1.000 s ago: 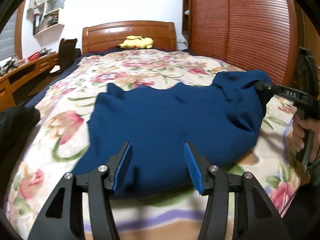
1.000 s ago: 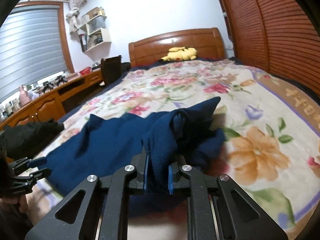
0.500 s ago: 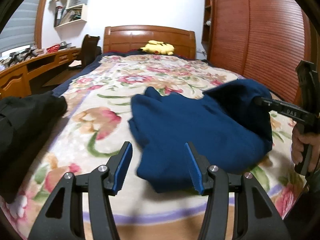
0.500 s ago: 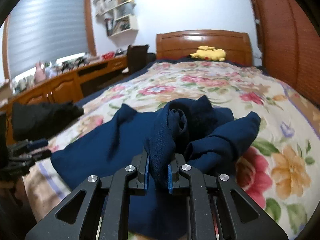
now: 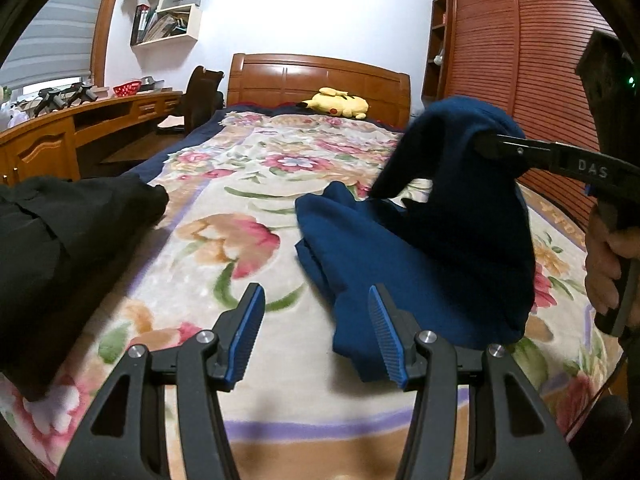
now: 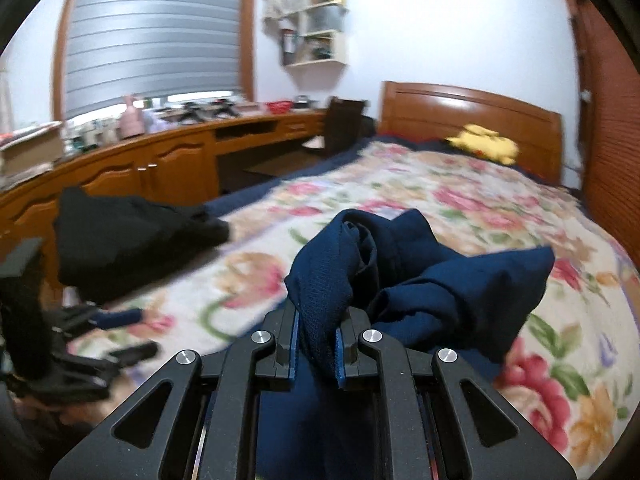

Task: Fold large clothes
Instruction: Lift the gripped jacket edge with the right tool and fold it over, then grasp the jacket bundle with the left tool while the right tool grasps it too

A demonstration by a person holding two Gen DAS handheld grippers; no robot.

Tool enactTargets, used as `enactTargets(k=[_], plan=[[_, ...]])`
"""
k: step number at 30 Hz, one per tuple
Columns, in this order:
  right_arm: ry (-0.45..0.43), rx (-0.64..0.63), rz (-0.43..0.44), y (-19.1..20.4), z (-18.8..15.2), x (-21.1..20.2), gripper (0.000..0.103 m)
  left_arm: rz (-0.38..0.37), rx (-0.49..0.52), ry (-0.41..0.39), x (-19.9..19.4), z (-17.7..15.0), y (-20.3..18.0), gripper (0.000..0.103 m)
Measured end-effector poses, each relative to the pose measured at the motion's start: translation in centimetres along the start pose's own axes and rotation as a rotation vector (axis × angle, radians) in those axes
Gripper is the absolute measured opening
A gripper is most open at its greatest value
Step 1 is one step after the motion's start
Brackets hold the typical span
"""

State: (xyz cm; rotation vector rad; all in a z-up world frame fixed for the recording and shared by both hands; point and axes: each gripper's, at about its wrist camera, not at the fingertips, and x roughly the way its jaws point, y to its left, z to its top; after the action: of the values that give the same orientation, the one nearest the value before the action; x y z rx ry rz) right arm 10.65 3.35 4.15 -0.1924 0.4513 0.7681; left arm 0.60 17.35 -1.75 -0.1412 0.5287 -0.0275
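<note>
Right gripper [image 6: 316, 338] is clamped on the navy garment [image 6: 420, 280], bunched ahead of it; left gripper [image 5: 316, 332] sits open, probably just short of the cloth.

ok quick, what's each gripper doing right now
left gripper: open, fingers empty.
right gripper: shut on the bunched dark blue knit garment.

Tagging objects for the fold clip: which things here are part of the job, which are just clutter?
Job:
- blue garment, one end pinched and lifted
- right tongs, shut on it
- left tongs, open, empty
- bed, the work surface

Clutter:
- black clothes
- yellow plush
- desk
- shelf
</note>
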Motion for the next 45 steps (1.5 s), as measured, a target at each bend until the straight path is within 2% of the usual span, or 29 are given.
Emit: enactTargets(k=[3, 5, 9, 12, 13, 14, 16, 17, 20, 22, 25, 28, 31, 35, 39, 41, 43, 45], plan=[[0.061, 0.013, 0.105, 1.8, -0.1, 1.8, 0.011, 0.011, -0.014, 0.0, -0.3, -0.2, 0.8, 0.053], [0.15, 0.027, 0.151, 2.9, -1.4, 4.2, 0.011, 0.015, -0.027, 0.001, -0.3, -0.2, 1.3, 0.053], [0.276, 0.017, 0.175, 4.1, -3.3, 6.8, 0.014, 0.018, -0.032, 0.002, -0.3, -0.3, 1.6, 0.053], [0.294, 0.007, 0.174, 4.0, -3.6, 6.4, 0.019, 0.015, -0.027, 0.002, -0.3, -0.3, 1.5, 0.053], [0.29, 0.01, 0.18, 3.8, -3.4, 6.1, 0.028, 0.014, -0.026, 0.002, -0.3, -0.3, 1.5, 0.053], [0.273, 0.01, 0.188, 3.6, -3.0, 5.3, 0.048, 0.012, -0.025, 0.001, -0.3, -0.3, 1.4, 0.053], [0.216, 0.012, 0.192, 3.2, -2.1, 3.6, 0.066, 0.008, -0.026, 0.0, -0.3, -0.3, 1.4, 0.053], [0.182, 0.011, 0.183, 2.7, -1.5, 2.4, 0.07, 0.006, -0.025, 0.0, -0.3, -0.3, 1.3, 0.053], [0.13, 0.023, 0.124, 0.6, -0.4, 0.5, 0.071, 0.0, -0.018, -0.001, -0.2, -0.2, 1.0, 0.053], [0.132, 0.037, 0.064, -1.0, -0.5, 0.4, 0.071, -0.008, -0.013, -0.003, -0.1, -0.3, 0.7, 0.053], [0.202, 0.04, -0.023, -3.1, -2.1, 1.7, 0.071, -0.017, -0.002, -0.011, -0.2, -0.2, 0.2, 0.053], [0.267, 0.052, -0.057, -4.4, -4.4, 3.2, 0.07, -0.029, 0.005, -0.015, -0.1, -0.1, -0.5, 0.053], [0.314, 0.089, -0.019, -4.8, -6.7, 4.1, 0.067, -0.038, 0.018, -0.01, 0.1, 0.1, -1.2, 0.053], [0.358, 0.066, 0.026, -3.6, -8.8, 4.8, 0.065, -0.057, 0.046, -0.022, 0.4, 1.1, -2.6, 0.053], [0.353, 0.11, 0.065, -4.4, -9.1, 3.9, 0.065, -0.055, 0.079, -0.029, 1.1, 2.4, -3.9, 0.053], [0.345, 0.109, 0.075, -4.7, -8.9, 3.1, 0.065, -0.088, 0.087, -0.02, 1.8, 3.0, -4.6, 0.053], [0.331, 0.102, 0.067, -5.2, -8.4, 2.1, 0.065, -0.121, 0.093, 0.01, 2.8, 3.1, -5.5, 0.053], [0.31, 0.097, 0.046, -6.2, -8.0, 1.4, 0.065, -0.104, 0.134, 0.022, 3.6, 3.1, -6.4, 0.053]])
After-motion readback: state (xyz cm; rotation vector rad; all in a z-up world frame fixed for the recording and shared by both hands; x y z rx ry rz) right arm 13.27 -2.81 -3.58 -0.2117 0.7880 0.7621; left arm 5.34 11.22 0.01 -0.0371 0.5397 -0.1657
